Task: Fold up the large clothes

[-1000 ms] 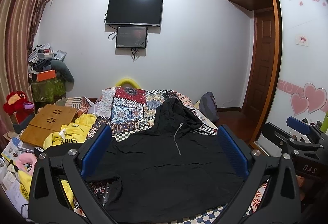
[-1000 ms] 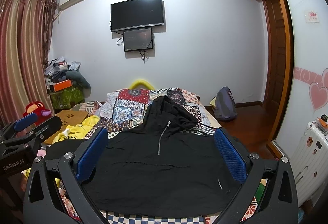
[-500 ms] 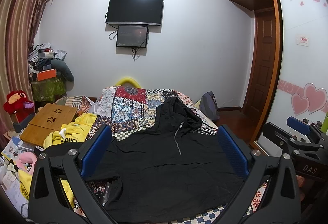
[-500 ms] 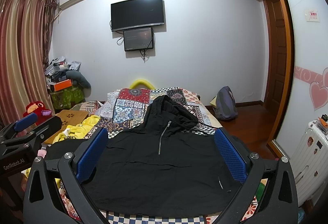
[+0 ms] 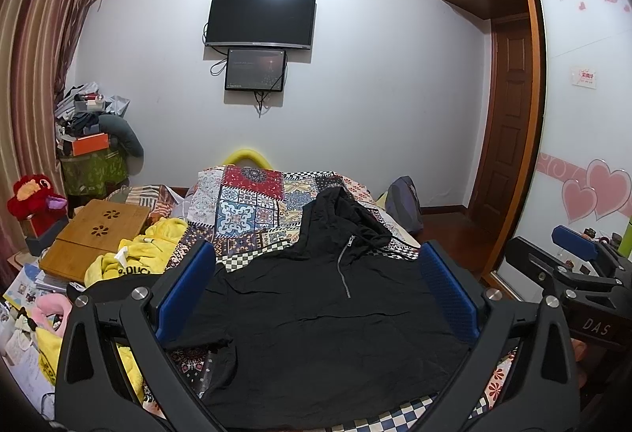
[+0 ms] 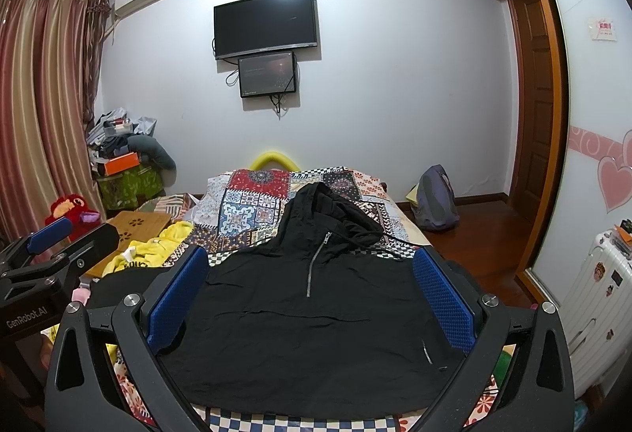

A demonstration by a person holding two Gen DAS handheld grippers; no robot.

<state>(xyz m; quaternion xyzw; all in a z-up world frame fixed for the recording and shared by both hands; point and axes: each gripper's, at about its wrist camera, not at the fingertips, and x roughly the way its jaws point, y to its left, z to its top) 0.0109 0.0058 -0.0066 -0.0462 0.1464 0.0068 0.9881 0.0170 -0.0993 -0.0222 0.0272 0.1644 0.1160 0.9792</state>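
A black hooded top with a short zip (image 5: 316, 321) (image 6: 316, 317) lies spread flat, front up, on the patchwork bed cover (image 5: 252, 207) (image 6: 252, 203), hood toward the far wall. My left gripper (image 5: 316, 290) hovers open above its near hem, blue pads wide apart, nothing between them. My right gripper (image 6: 312, 290) is likewise open over the garment. Each gripper shows at the edge of the other's view: the right one (image 5: 572, 266), the left one (image 6: 51, 258). The near sleeve ends are hidden behind the gripper frames.
A yellow garment (image 5: 134, 258) and a wooden lap desk (image 5: 94, 234) lie left of the black top. A red plush toy (image 5: 31, 195), cluttered shelf and curtain stand further left. A backpack (image 6: 434, 203), a door and a white suitcase (image 6: 596, 293) are on the right.
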